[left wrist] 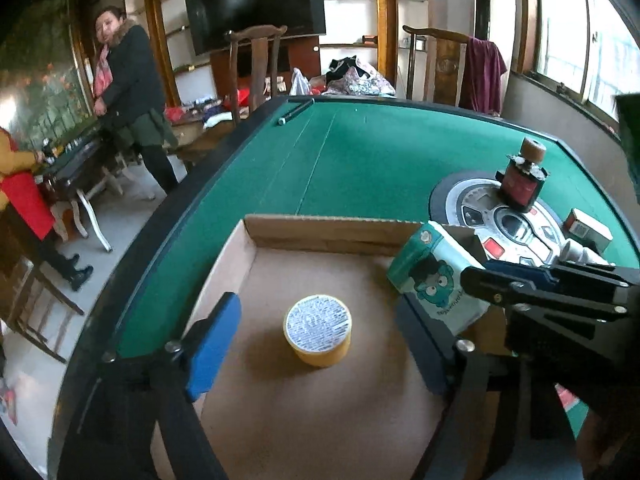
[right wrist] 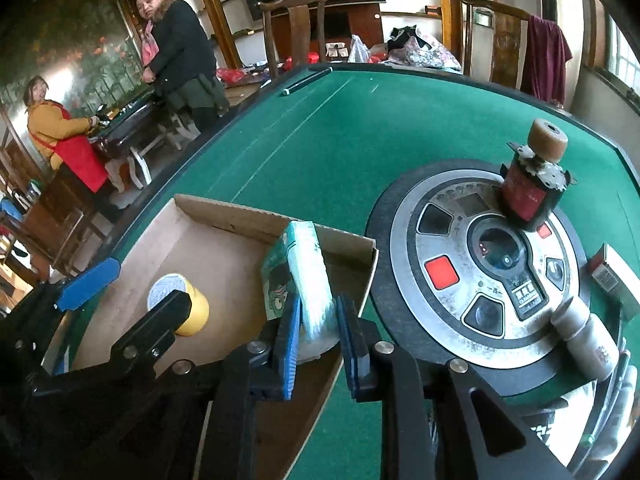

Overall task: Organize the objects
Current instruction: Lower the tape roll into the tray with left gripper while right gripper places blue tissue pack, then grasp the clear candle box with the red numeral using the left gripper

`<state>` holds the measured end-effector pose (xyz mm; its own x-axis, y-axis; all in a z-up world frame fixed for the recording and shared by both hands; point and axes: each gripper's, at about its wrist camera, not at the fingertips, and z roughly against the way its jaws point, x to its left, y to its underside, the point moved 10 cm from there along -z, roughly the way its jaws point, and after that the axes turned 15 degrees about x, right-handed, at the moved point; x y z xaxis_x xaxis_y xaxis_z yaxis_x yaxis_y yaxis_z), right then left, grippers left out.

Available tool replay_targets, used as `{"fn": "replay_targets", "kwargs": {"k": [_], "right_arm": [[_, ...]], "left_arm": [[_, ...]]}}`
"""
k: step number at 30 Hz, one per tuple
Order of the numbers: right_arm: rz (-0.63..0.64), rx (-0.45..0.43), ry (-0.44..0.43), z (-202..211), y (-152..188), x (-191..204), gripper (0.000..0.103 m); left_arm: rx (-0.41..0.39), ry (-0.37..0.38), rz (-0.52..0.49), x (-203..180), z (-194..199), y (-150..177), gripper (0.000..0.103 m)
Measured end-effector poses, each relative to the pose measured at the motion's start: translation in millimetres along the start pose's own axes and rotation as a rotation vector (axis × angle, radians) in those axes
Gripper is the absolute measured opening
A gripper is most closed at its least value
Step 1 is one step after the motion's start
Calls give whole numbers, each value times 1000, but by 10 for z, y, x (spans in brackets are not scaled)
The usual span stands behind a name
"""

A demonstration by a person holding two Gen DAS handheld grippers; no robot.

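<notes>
An open cardboard box sits on the green table. A yellow tape roll lies inside it. My left gripper is open over the box, one blue finger on each side of the tape roll, not touching it. My right gripper is shut on a teal and white tissue pack with a cartoon face and holds it above the box's right wall. The pack also shows in the left wrist view, with the right gripper's fingers on it.
A round silver control panel is set in the table, with a red motor part standing on it. A white bottle and a small carton lie at its right. A dark pen lies far back. Two people stand at left.
</notes>
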<state>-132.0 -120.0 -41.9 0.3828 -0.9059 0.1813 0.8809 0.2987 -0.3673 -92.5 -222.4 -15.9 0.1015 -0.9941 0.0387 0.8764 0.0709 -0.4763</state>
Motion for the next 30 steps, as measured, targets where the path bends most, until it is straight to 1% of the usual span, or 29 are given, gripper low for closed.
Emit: {"fn": "replay_targets", "kwargs": {"k": [1,2,3,4,5,7,11,14,17,19,21,22,24,26,28,29,30], "right_arm": [[-1,-8,-4,27,8,-4,26],[-1,-24,-1,80,21,-12,35],[-1,-50,16,155,37,-41,40],[0,-71,19,220,52,-54,51],[-1,-87,15,281,67,-62,60],[-17,-125,9,427,112,-103,66],[-55,-145,-7,585,245,-203,69],[-88,-143,-14,633,405,-300,70],[-120,-129,-36,676,595,-402,70],[-147,-128,-53,724,756,-471,70],[-164,-143,-66,836,931,-562,70],[-168,-152,-66,889,983,-587,70],[-177,-192,-46,1071,1139,-704,72],[-180,-237,-4,1263,1236,-850,77],[-189,-283,43,1439,1314,-1019,83],[-207,-320,77,1557,1352,-1161,87],[-227,-347,98,1642,1388,-1285,88]], "left_arm": [[8,14,10,9,2,33,82],[19,26,22,19,-4,72,83],[34,34,29,22,-22,119,83],[50,40,32,18,-45,155,83],[70,53,37,14,-68,198,83],[92,76,65,34,-82,272,84],[133,78,93,73,-109,416,84],[140,95,81,45,-73,508,84],[141,97,55,9,-8,573,84],[133,114,25,-51,54,607,84],[95,157,-16,-115,199,610,84],[74,161,-22,-116,281,604,84],[18,168,-18,-88,501,551,85],[-16,183,1,-84,706,490,91],[-32,182,0,-165,844,453,93],[-36,182,-12,-250,907,445,93],[-36,185,-26,-349,945,451,93]]}}
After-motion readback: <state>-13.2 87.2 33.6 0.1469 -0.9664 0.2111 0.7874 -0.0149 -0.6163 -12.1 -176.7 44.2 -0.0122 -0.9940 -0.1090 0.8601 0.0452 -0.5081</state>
